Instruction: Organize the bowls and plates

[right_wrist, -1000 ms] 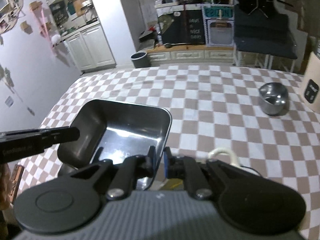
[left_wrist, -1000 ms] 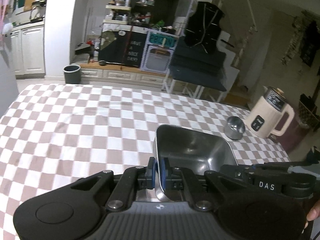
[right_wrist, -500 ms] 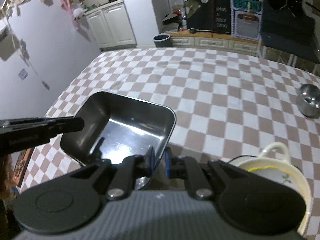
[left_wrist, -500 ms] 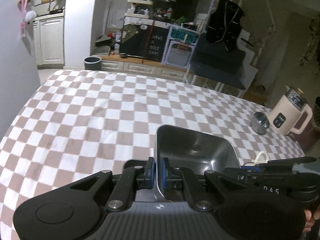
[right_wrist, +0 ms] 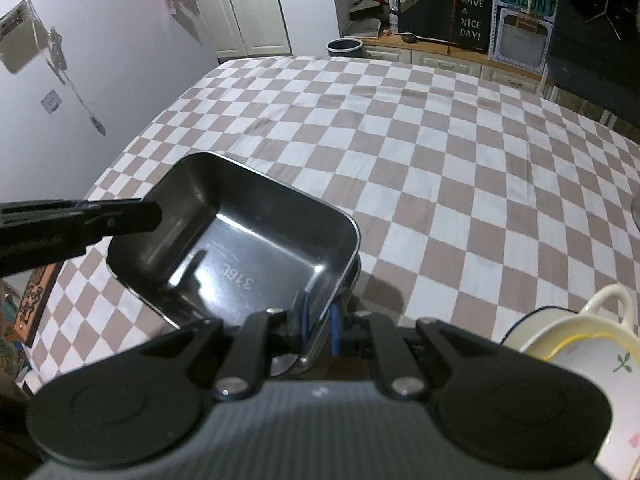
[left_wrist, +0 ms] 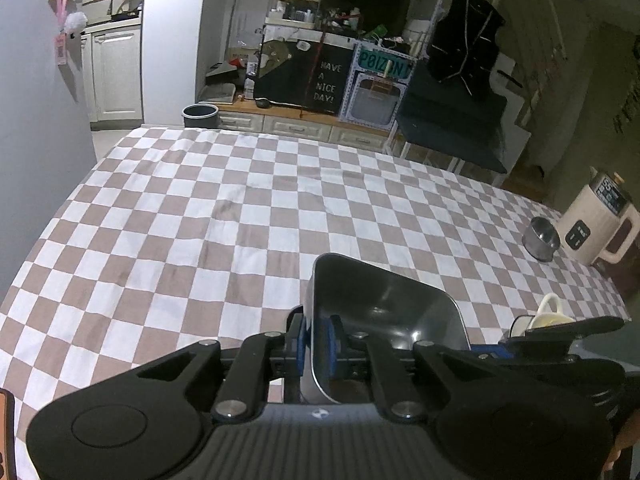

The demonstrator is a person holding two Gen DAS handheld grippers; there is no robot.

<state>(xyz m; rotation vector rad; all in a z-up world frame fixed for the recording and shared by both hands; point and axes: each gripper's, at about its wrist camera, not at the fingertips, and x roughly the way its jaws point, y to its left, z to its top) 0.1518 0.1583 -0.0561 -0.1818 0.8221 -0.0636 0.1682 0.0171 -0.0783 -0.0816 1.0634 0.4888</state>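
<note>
Evidently gripping the steel tray (right_wrist: 240, 248), low centre of both views just above the checkered counter (left_wrist: 240, 220), by opposite rims with left claw (left_wrist: 315, 343) and right claw (right_wrist: 319, 330) nearly closed; probably light, rigid, slippery, so pinching walls firmly.

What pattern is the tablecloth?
Brown-and-white checks on the tablecloth, clearest in the left wrist view.
</note>
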